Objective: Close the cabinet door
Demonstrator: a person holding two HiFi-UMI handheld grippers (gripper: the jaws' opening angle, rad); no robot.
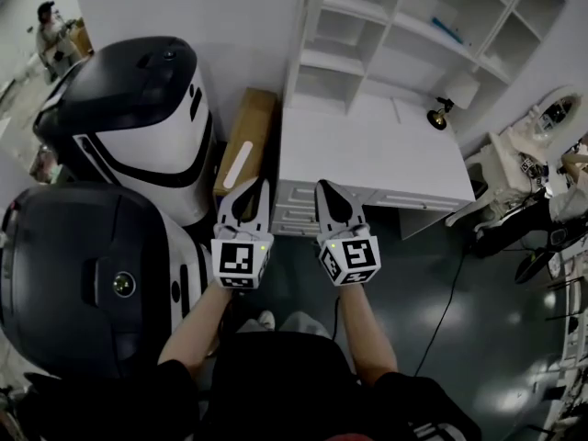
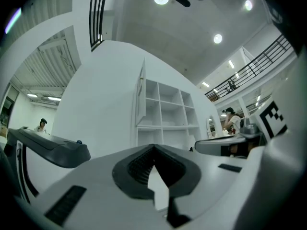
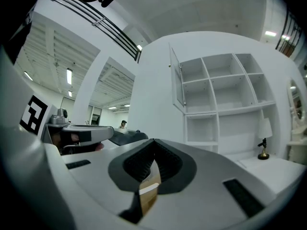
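Observation:
A white shelf cabinet (image 1: pixel 413 35) stands on the back of a white desk (image 1: pixel 367 159). Its door (image 1: pixel 307 21) hangs open at the left end; it shows edge-on in the left gripper view (image 2: pixel 140 92) and swung outward in the right gripper view (image 3: pixel 176 80). My left gripper (image 1: pixel 260 184) and right gripper (image 1: pixel 323 186) are held side by side in front of the desk, short of the cabinet and apart from the door. Both point roughly level at it. Each is shut with nothing between its jaws, as the left gripper (image 2: pixel 153 146) and the right gripper (image 3: pixel 154 140) show close up.
Two big black-and-white machines (image 1: pixel 138 108) (image 1: pixel 83 274) crowd the left side. A cardboard box (image 1: pixel 246 141) leans between them and the desk. A small lamp (image 1: pixel 441 113) stands on the desk. A cable (image 1: pixel 450 310) runs over the dark floor at right. A person (image 1: pixel 50 30) is far off.

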